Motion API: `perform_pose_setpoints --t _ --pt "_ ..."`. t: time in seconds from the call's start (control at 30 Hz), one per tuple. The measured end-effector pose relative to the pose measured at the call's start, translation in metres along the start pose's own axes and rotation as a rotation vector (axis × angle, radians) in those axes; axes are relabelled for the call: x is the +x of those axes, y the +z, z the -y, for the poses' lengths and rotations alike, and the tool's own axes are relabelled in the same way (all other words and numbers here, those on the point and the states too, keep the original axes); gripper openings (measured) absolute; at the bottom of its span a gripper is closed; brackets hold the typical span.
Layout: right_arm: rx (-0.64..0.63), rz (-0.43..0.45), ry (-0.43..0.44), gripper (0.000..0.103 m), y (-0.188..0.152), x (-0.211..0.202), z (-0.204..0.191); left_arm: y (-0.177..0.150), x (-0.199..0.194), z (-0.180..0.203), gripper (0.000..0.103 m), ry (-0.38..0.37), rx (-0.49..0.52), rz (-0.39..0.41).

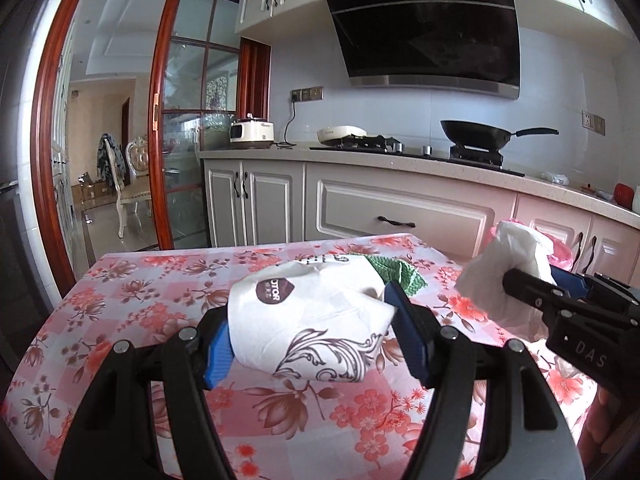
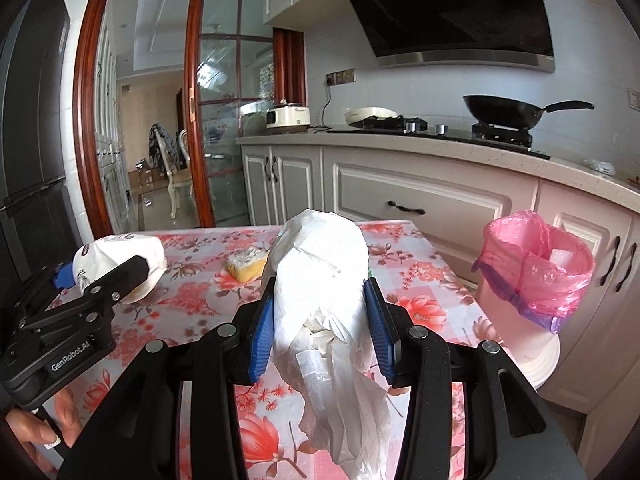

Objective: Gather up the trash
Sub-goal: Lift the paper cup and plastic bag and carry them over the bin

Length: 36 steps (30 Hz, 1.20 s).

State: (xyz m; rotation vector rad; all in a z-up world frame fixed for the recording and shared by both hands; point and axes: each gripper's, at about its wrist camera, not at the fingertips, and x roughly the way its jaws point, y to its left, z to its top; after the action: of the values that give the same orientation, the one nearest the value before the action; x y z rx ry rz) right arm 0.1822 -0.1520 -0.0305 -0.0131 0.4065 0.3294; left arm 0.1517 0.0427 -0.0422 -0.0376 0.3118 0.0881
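Note:
My left gripper (image 1: pixel 312 320) is shut on a crumpled white paper cup (image 1: pixel 316 312) with brown print, held just above the floral table (image 1: pixel 120 300). It also shows at the left of the right wrist view (image 2: pixel 120 264). My right gripper (image 2: pixel 320 320) is shut on a wad of white tissue (image 2: pixel 324 280), which also shows at the right of the left wrist view (image 1: pixel 504 276). A trash bin with a pink liner (image 2: pixel 532 268) stands to the right of the table. A yellow sponge piece (image 2: pixel 246 264) lies on the table between the grippers. A green cloth (image 1: pixel 400 276) lies behind the cup.
Kitchen cabinets (image 1: pixel 400 216) and a counter with a stove and black wok (image 1: pixel 476 134) run behind the table. A glass sliding door (image 1: pixel 188 140) is at the left. The table's right edge (image 2: pixel 452 272) is next to the bin.

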Motion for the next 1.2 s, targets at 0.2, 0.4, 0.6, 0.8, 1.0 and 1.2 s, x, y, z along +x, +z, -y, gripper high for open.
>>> perform_pose_setpoints --t 0.2,0.4,0.6,0.8,1.0,1.2 --pt "0.002 0.043 -0.043 0.041 0.010 -0.010 0.005 0.012 -0.004 0.007 0.066 -0.017 0.004 0.042" --pt "0.044 0.082 -0.120 0.041 0.021 -0.019 0.034 0.031 0.007 0.037 0.066 -0.087 0.040 0.079" --pt "0.079 0.107 -0.199 0.041 0.025 -0.028 0.071 0.042 0.027 0.071 0.066 -0.152 0.065 0.073" --pt "0.091 0.117 -0.251 0.041 0.022 -0.030 0.098 0.049 0.046 0.110 0.066 -0.216 0.111 0.072" --pt "0.095 0.143 -0.313 0.041 0.022 -0.034 0.130 0.059 0.065 0.152 0.066 -0.280 0.126 0.071" --pt "0.123 0.147 -0.359 0.041 0.024 -0.029 0.173 0.070 0.086 0.199 0.066 -0.337 0.156 0.080"
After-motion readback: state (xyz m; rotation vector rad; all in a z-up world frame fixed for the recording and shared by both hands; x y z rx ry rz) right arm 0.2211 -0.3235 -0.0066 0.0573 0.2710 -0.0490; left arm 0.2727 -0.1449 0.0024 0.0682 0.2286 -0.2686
